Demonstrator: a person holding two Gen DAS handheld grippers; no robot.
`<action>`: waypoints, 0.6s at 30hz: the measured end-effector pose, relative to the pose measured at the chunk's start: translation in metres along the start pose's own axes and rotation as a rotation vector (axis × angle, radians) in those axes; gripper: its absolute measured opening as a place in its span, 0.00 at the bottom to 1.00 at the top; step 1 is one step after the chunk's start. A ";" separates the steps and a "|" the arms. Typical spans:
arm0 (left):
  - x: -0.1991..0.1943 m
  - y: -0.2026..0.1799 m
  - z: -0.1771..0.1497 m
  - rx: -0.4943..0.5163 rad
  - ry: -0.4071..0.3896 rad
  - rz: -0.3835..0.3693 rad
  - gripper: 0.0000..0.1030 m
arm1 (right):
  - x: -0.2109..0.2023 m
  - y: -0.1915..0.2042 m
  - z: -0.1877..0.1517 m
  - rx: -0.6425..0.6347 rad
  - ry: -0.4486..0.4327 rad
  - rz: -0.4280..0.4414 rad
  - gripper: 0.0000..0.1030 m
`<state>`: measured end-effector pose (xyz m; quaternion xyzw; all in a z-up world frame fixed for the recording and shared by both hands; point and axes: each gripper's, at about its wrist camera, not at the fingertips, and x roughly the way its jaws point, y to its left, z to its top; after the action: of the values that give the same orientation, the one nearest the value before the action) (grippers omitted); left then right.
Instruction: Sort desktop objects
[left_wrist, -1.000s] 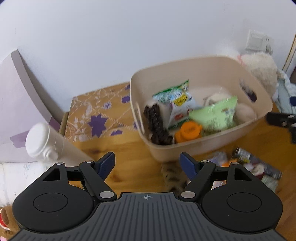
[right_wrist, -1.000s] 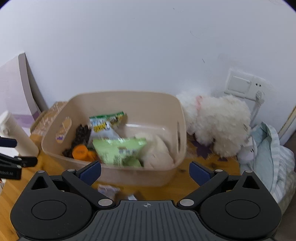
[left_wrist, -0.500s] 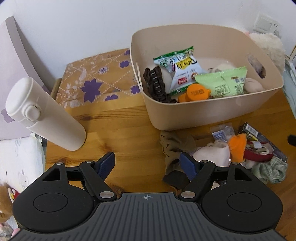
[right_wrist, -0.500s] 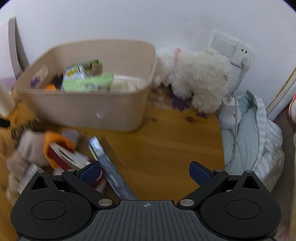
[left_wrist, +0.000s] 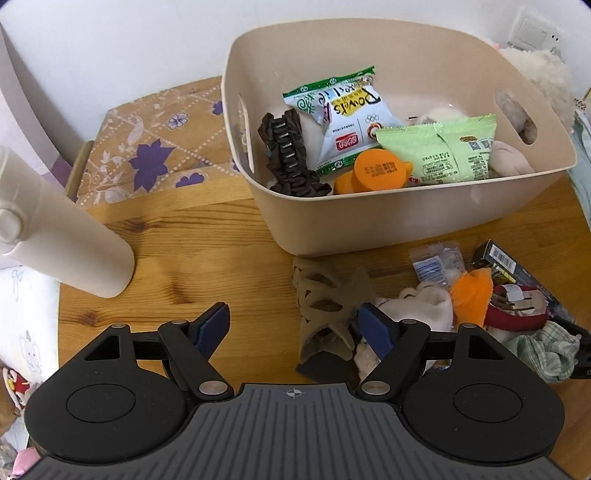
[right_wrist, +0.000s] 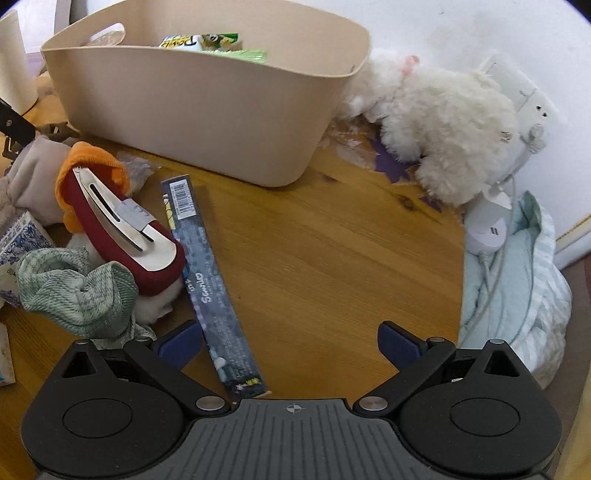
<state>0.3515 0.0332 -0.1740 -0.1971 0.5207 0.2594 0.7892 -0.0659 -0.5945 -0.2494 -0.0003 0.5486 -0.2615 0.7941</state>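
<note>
A beige plastic bin (left_wrist: 406, 218) (right_wrist: 207, 110) on the wooden table holds snack packets, a brown hair clip (left_wrist: 290, 155) and an orange lid (left_wrist: 376, 171). In front of it lies a pile: a tan claw clip (left_wrist: 325, 306), a white plush (left_wrist: 424, 302), an orange cloth (right_wrist: 92, 158), a dark red case (right_wrist: 122, 229), a green cloth (right_wrist: 74, 291) and a long dark blue box (right_wrist: 210, 280). My left gripper (left_wrist: 293, 328) is open and empty, low over the tan clip. My right gripper (right_wrist: 288, 339) is open and empty, with the blue box between its fingers.
A white bottle (left_wrist: 55, 229) stands at the table's left. A floral box (left_wrist: 155, 147) sits behind it. A white fluffy toy (right_wrist: 443, 125) lies right of the bin by a wall socket. Pale blue bedding (right_wrist: 517, 288) lies past the table's right edge.
Both grippers have tilted down and dropped closer to the table. The pile in front of the bin has come into view. Both stay open and empty.
</note>
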 end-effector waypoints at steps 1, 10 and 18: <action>0.003 -0.001 0.001 -0.004 0.005 0.000 0.76 | 0.002 0.001 0.001 -0.011 -0.003 0.003 1.00; 0.020 0.002 0.005 -0.076 0.031 -0.038 0.76 | 0.020 0.015 0.014 -0.113 -0.043 0.036 0.92; 0.025 0.008 0.009 -0.181 0.044 -0.093 0.77 | 0.025 0.017 0.026 -0.127 -0.066 0.052 0.92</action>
<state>0.3615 0.0496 -0.1939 -0.2973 0.5025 0.2641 0.7677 -0.0294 -0.5972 -0.2653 -0.0449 0.5374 -0.2053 0.8167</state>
